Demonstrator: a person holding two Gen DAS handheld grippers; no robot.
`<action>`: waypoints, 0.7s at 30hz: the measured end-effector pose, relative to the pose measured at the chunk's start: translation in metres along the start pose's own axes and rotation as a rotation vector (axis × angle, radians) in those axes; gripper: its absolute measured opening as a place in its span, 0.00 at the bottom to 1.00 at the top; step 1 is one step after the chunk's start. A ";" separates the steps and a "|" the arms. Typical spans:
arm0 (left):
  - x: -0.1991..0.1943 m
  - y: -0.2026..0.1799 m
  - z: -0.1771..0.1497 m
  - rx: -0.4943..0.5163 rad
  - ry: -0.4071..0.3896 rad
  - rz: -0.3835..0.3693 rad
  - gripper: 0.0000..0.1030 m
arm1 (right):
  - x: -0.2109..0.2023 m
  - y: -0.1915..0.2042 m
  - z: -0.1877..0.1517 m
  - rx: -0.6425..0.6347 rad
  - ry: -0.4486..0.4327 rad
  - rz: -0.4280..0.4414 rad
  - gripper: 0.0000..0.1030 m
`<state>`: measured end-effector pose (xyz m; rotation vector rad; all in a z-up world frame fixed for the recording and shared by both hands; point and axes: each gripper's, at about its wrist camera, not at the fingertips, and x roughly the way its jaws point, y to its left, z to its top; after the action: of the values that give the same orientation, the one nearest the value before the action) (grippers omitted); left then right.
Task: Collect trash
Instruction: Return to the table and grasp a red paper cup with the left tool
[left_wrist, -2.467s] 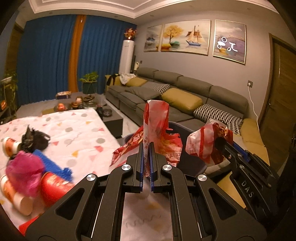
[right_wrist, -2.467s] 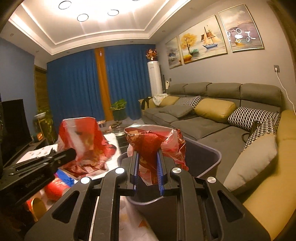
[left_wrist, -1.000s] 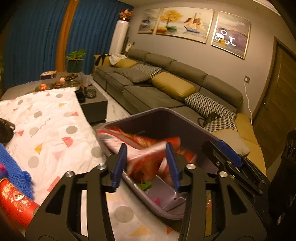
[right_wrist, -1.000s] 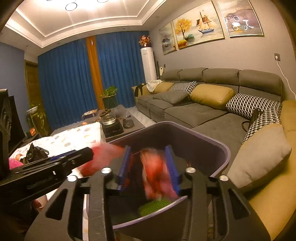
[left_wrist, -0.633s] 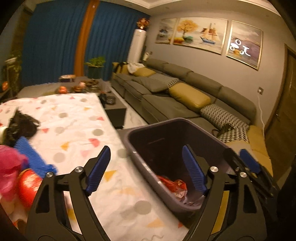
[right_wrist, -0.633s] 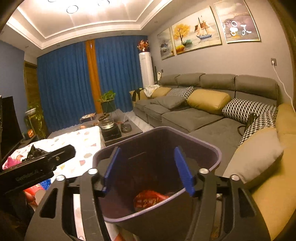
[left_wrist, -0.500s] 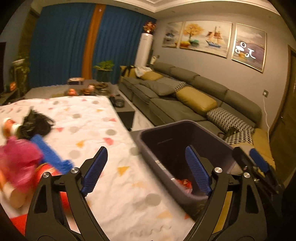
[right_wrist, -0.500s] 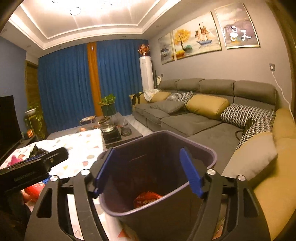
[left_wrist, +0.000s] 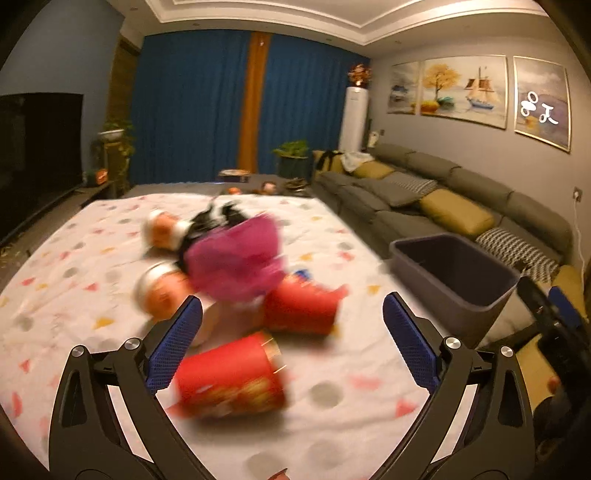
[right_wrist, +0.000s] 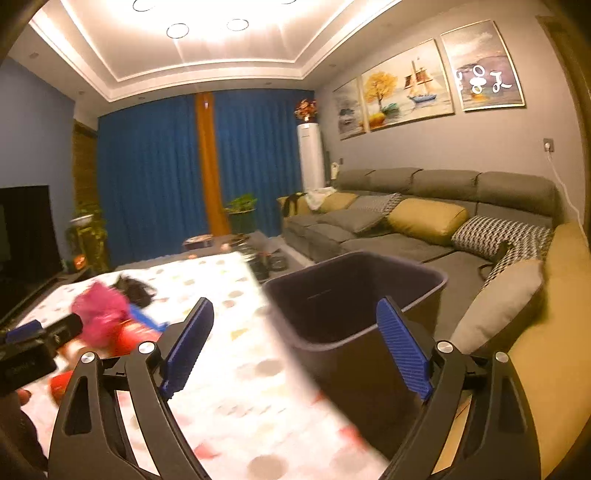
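Both ribbed-padded claws opening, empty, over crumpled trash (left_wrist: 236, 258).

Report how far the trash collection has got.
Done: can't tell from here, the inside of the bin is in shadow. In hand: nothing; the left gripper and right gripper are both empty, jaws opening. Left: a pile on the tablecloth: red cups, a pink bag, a black bag and orange cups.
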<state>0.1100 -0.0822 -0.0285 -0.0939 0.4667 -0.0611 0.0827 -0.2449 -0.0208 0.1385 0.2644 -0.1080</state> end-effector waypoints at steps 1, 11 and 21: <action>-0.004 0.007 -0.005 -0.003 0.006 0.013 0.94 | -0.003 0.004 -0.002 0.003 0.004 0.006 0.85; -0.004 0.031 -0.036 -0.021 0.098 0.047 0.94 | -0.016 0.038 -0.025 -0.009 0.054 0.073 0.85; 0.033 0.027 -0.037 -0.048 0.191 0.080 0.94 | -0.011 0.041 -0.030 -0.005 0.070 0.097 0.85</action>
<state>0.1234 -0.0611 -0.0790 -0.1168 0.6622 0.0200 0.0697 -0.1987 -0.0416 0.1498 0.3277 -0.0066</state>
